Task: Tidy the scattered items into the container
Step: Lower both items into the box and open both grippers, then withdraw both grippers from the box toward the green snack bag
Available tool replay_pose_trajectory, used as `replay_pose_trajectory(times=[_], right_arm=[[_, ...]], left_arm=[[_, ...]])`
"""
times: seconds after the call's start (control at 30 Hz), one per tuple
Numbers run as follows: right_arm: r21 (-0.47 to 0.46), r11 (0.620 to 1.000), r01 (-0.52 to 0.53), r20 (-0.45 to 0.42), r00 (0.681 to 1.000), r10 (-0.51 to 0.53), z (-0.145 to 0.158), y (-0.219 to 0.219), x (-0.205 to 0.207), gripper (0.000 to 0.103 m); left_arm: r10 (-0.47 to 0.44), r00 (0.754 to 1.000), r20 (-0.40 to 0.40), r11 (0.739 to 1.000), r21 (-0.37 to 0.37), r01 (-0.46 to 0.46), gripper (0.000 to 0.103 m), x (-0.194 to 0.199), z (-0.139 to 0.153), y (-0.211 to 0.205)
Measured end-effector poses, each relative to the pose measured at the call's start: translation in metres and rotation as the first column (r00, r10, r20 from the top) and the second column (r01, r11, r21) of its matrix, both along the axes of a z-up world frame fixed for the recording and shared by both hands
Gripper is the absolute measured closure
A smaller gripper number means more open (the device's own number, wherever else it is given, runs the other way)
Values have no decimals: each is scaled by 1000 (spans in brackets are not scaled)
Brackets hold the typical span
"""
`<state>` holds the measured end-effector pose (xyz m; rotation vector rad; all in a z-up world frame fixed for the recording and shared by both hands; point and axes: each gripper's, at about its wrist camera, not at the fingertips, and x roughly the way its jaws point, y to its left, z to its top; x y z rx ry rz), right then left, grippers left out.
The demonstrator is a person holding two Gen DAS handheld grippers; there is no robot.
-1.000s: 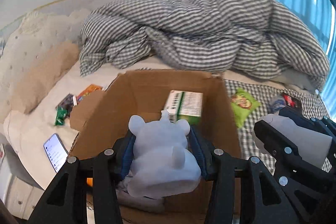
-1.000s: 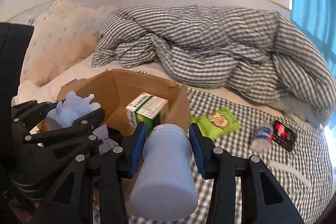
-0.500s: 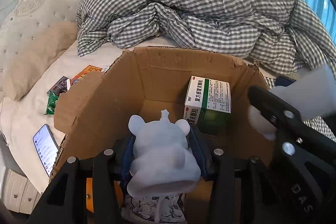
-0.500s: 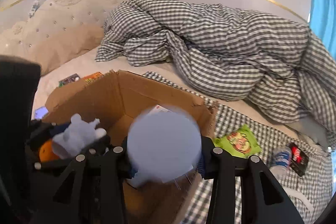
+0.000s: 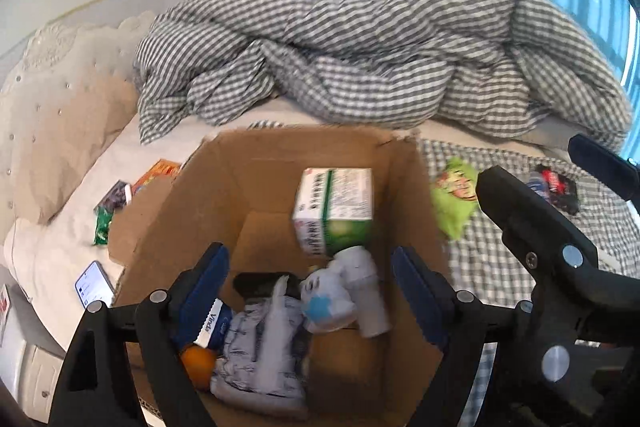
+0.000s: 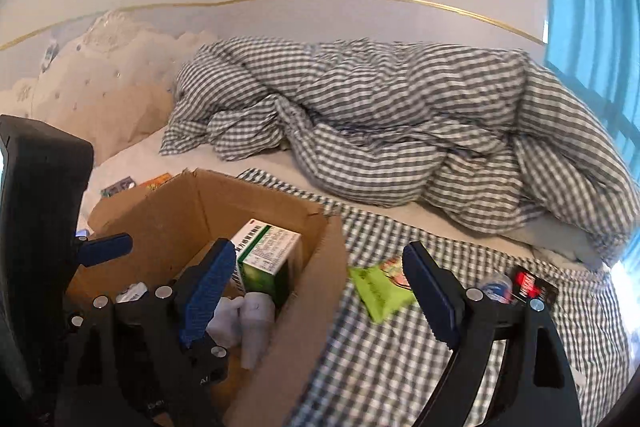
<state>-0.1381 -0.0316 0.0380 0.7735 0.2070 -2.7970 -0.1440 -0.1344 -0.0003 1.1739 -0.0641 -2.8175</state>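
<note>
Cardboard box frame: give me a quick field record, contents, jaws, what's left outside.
container: cardboard box on the bed, open top
inside: green-white carton, pale toy, white bottle, orange, patterned pouch
left gripper: jaws open, empty, over box
right gripper: jaws open, empty
outside: green packet, phone, small packets

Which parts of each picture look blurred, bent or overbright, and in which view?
Left wrist view: motion blur smears the green packet and the box rim; the wall's gold line bows from fisheye. Right wrist view: the window glares blue-white at the right edge; the packet is again smeared.
</note>
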Motion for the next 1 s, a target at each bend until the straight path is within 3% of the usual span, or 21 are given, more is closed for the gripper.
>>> replay_pose_trajectory(times=[0.43, 0.73, 1.0], right_arm=[[-69, 979, 191, -31, 981, -194, 24, 135, 72, 17], [-76, 947, 311, 32, 950, -310, -5, 225, 94, 17], [-106, 917, 384, 109, 921, -373, -39, 282, 102, 17]], left_arm=[[-124, 989, -78, 992, -15, 123, 0, 56, 24, 120], [-173, 985, -13, 985, 0, 173, 0, 63, -11, 191], [-189, 982, 7, 982, -7, 189, 0, 63, -44, 210]])
